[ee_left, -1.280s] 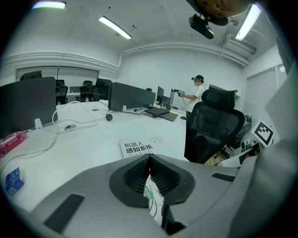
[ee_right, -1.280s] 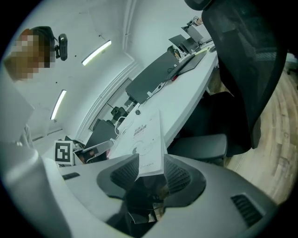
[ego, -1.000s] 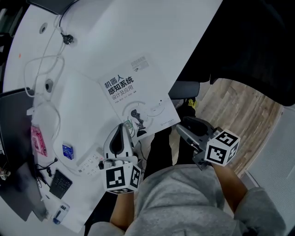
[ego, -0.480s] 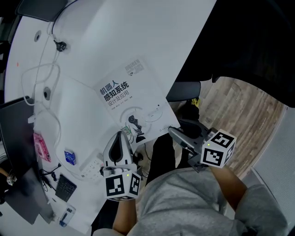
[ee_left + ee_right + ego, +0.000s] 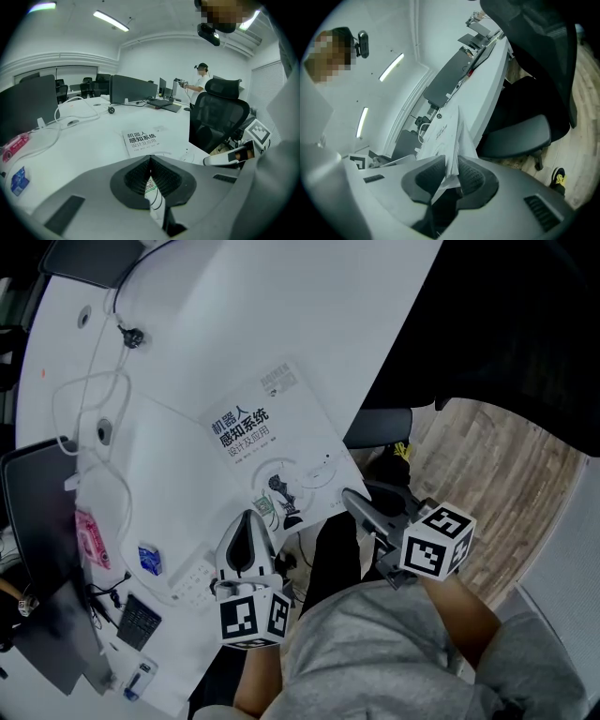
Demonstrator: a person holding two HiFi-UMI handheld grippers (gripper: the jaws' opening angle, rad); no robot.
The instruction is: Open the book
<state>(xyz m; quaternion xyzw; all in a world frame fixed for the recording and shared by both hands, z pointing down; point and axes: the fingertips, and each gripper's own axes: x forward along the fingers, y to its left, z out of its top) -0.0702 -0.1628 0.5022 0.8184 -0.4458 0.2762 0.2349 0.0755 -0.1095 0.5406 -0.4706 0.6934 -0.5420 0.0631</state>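
A white paperback book (image 5: 267, 442) lies closed on the white desk (image 5: 281, 315), with dark title print on its cover. My left gripper (image 5: 248, 518) rests at the book's near left edge, its jaws shut tip to tip. In the left gripper view the book (image 5: 142, 140) lies just beyond that gripper (image 5: 151, 159). My right gripper (image 5: 349, 495) is at the book's near right corner, off the desk's edge. Its jaws are closing, and in the right gripper view the book's (image 5: 445, 126) corner stands between the pads of the gripper (image 5: 452, 161), which touch it.
White cables (image 5: 89, 390) loop over the desk's left part, near a pink packet (image 5: 91, 538) and a small blue item (image 5: 150, 559). A dark screen (image 5: 28, 493) sits at the left edge. A black office chair (image 5: 520, 136) stands right of the desk over wood floor.
My right gripper has slid a little left onto the book's near right corner and its jaws have narrowed around it. The left gripper has stayed put.
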